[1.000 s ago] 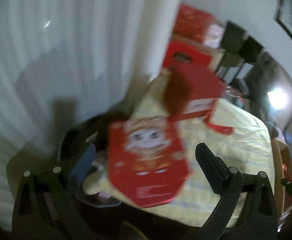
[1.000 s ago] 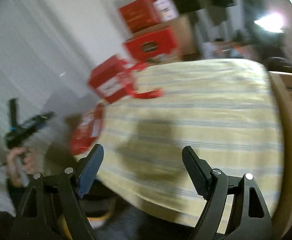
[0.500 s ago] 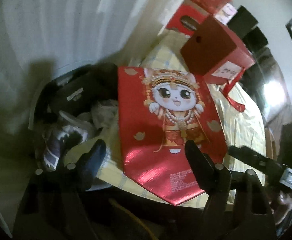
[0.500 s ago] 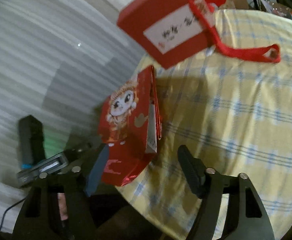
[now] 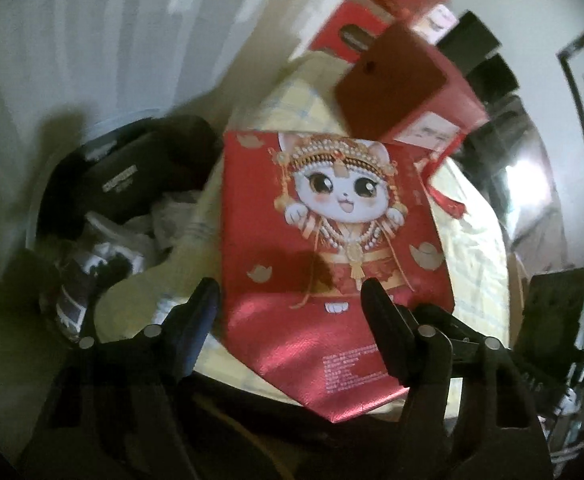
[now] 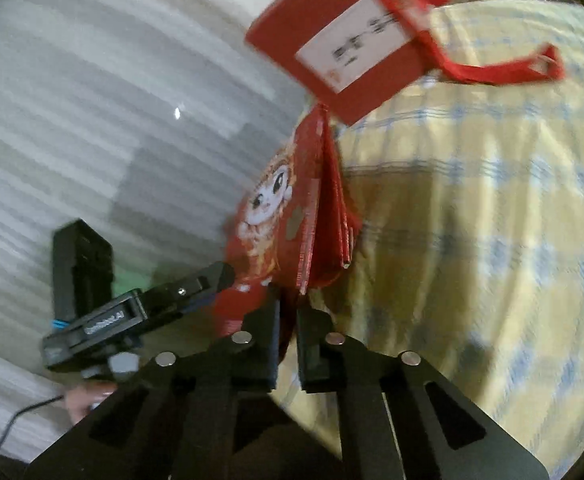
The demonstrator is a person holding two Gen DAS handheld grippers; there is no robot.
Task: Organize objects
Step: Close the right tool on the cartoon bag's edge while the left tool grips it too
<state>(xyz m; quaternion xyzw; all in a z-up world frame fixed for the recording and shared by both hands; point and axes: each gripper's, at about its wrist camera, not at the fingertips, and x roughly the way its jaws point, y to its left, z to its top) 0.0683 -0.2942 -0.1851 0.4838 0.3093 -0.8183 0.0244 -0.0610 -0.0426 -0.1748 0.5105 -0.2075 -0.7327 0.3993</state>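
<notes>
A flat red gift bag with a cartoon cat (image 5: 332,248) stands on edge at the corner of the yellow checked table (image 5: 476,248). My left gripper (image 5: 292,300) hovers before the bag's lower face. Its jaws are closing, and the pads do not press on the bag. In the right wrist view one left finger (image 6: 216,278) reaches the gift bag (image 6: 284,216). My right gripper (image 6: 288,312) is shut on the bag's bottom edge. A red box with a white label and ribbon handle (image 6: 352,36) rests behind the bag.
A dark round bin (image 5: 132,200) full of bags and clutter sits left of the table, below a white curtain (image 6: 92,100). More red boxes (image 5: 392,0) are stacked at the back. The yellow cloth (image 6: 472,220) stretches away to the right. A hand (image 6: 84,400) holds the left gripper.
Both grippers dropped toward the gift bag. The right jaws went from wide open to shut on its bottom edge. The left jaws narrowed in front of the bag's face.
</notes>
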